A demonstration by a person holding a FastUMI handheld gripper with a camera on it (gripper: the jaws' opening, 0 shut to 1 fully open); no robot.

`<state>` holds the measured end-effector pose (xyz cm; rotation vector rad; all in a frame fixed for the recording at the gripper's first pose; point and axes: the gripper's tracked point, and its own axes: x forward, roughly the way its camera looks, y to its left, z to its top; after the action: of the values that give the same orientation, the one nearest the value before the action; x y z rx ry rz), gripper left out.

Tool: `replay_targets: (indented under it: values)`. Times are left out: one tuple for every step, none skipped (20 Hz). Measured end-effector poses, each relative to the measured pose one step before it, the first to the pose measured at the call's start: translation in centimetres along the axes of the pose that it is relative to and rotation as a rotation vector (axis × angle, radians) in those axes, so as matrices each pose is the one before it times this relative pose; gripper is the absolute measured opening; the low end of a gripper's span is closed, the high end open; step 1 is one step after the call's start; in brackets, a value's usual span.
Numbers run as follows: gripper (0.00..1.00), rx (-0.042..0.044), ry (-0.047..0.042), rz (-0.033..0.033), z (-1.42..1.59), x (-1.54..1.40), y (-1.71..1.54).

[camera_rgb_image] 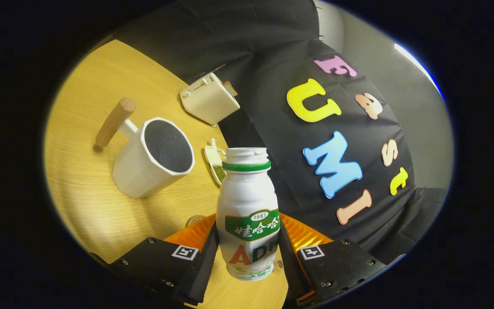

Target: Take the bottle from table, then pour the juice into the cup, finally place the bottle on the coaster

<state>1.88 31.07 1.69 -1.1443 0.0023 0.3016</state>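
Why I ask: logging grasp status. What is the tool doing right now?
Tool: shut on the bottle, both fingers pressing its sides.

Bottle (248,214): white, green neck band, cap off, upright, clamped between the jaws of the gripper (247,253), both sides pressing on it. Cup (152,159): white, wooden handle, beyond and left of the bottle on the worktop (101,206). Small dish (215,161): just behind the bottle. Cream box (208,98): farther back.

coaster (195,220) mostly hidden behind tongs (247,253), small dish (215,163) partly behind bottle (248,214), its contents unclear
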Motion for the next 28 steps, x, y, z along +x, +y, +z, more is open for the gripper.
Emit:
replay_targets:
  values:
    - [0.71,-0.02028,-0.00135,-0.00418,0.121,0.108,0.034]
    - [0.71,-0.01908,-0.00271,-0.00378,0.081,-0.03,0.026]
    - [0.71,-0.01809,-0.00285,-0.00267,0.183,0.108,-0.008]
    - [0.71,-0.01938,-0.00201,-0.00284,0.176,0.087,0.052]
    - [0.71,-0.02085,-0.00138,-0.00476,0.115,0.012,-0.027]
    - [0.71,-0.02038,-0.00174,-0.00549,0.08,-0.001,-0.101]
    - [0.71,-0.01804,-0.00217,-0.00426,0.145,0.038,0.023]
    - [0.71,-0.01571,-0.0029,-0.00357,0.219,-0.039,0.051]
    - [0.71,-0.01459,-0.00206,-0.0023,0.192,0.001,0.077]
    - [0.71,-0.01456,-0.00204,-0.00195,0.118,0.036,0.026]
    - [0.71,-0.01541,-0.00103,-0.00295,0.16,-0.013,-0.027]
    - [0.71,-0.01531,-0.00128,-0.00431,0.124,-0.069,0.03]
    - [0.71,-0.01649,-0.00105,-0.0041,0.044,0.027,-0.13]
    - [0.71,-0.01576,-0.00123,-0.00468,0.148,-0.063,-0.107]
    - [0.71,-0.01569,-0.00115,-0.0043,0.108,0.112,0.003]
    - [0.71,-0.01558,-0.00096,-0.00364,0.042,0.01,-0.106]
    - [0.71,-0.01447,-0.00086,-0.00288,0.052,-0.106,-0.042]
    - [0.71,-0.01689,-0.00133,-0.0043,0.17,0.018,-0.056]
    - [0.71,-0.01596,-0.00135,-0.00456,0.114,-0.052,-0.023]
    - [0.71,-0.01605,-0.00107,-0.00527,0.061,0.087,-0.259]
    - [0.71,-0.01585,-0.00043,-0.00382,0.067,-0.051,-0.082]
    - [0.71,-0.01298,-0.00016,-0.00435,0.022,-0.025,-0.085]
    - [0.71,-0.01224,0.00012,-0.00056,-0.014,0.009,0.023]
    - [0.71,-0.01111,0.00055,0.00054,0.049,-0.037,0.044]
    - [0.71,-0.00982,0.00061,0.00091,-0.017,-0.02,0.045]
    - [0.71,-0.01038,0.00047,-0.00064,-0.001,0.014,-0.032]
    - [0.71,-0.01106,0.00105,-0.00257,-0.047,-0.042,-0.119]
    - [0.71,-0.01104,0.00152,-0.00302,-0.018,-0.02,-0.069]
